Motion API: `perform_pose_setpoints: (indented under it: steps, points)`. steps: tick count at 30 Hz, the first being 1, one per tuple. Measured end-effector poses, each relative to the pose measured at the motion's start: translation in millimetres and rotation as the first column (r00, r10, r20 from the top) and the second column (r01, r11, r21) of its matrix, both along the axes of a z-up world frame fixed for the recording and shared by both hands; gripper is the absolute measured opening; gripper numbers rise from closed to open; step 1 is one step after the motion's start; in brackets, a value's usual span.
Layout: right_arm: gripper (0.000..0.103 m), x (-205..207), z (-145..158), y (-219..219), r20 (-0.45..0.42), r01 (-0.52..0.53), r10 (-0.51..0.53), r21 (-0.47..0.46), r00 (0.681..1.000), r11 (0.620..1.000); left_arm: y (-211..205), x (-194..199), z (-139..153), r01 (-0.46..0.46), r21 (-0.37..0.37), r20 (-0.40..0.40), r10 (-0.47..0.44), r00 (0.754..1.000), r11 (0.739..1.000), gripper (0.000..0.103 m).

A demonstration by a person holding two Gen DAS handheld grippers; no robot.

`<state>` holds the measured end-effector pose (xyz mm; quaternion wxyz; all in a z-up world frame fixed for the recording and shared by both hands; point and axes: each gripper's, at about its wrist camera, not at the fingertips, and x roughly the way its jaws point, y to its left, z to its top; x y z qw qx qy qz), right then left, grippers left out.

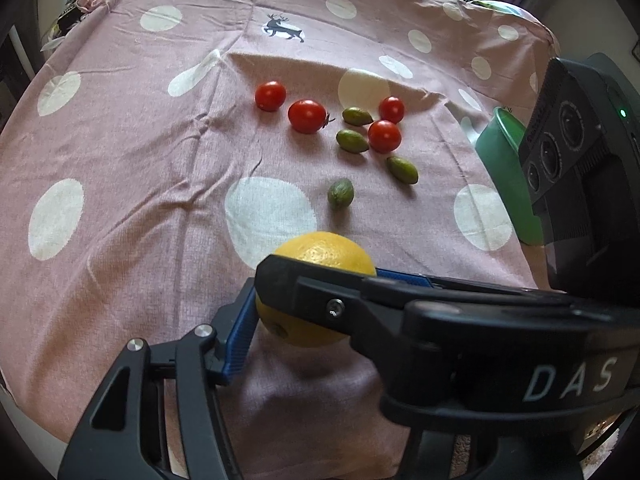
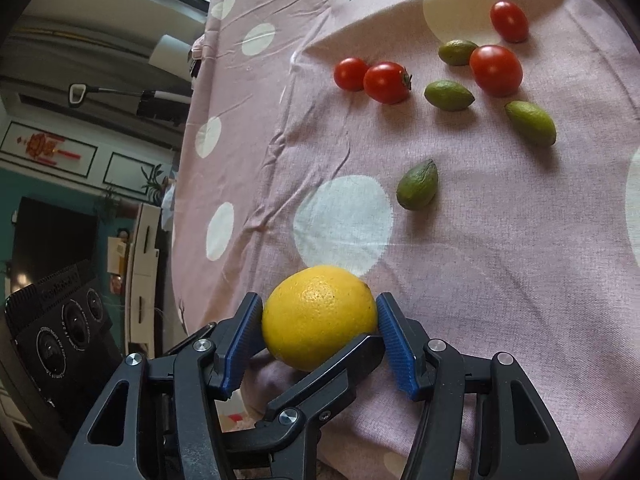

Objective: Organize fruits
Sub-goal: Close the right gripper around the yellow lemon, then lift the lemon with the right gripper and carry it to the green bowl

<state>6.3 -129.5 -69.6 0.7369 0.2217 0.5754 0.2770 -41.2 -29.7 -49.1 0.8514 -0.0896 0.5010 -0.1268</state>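
A pink tablecloth [image 2: 480, 280] with white dots and a small deer print is covering the table; beyond its edge a room with framed pictures and a window is showing. Four tomatoes [image 1: 307, 116] and four small green fruits [image 1: 340, 194] are lying scattered further back, beside a green cup [image 1: 506, 168]. The lemon [image 2: 320, 316] is sitting near the front edge, and both grippers are clamping it at half width: the right gripper [image 2: 320, 320] is pressing its blue pads [image 2: 242, 340] on either side (clearly touching), while the left gripper [image 1: 320, 292] is gripping it crosswise.
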Motion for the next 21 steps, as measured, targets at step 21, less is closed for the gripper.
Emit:
perform_pose_setpoints:
  steps: [21]
  points:
    - [0.061, -8, 53, -47, 0.198, 0.131, -0.142, 0.068, 0.97, 0.989, -40, 4, 50, 0.076, 0.0, 0.219, -0.075, 0.973, 0.997, 0.056]
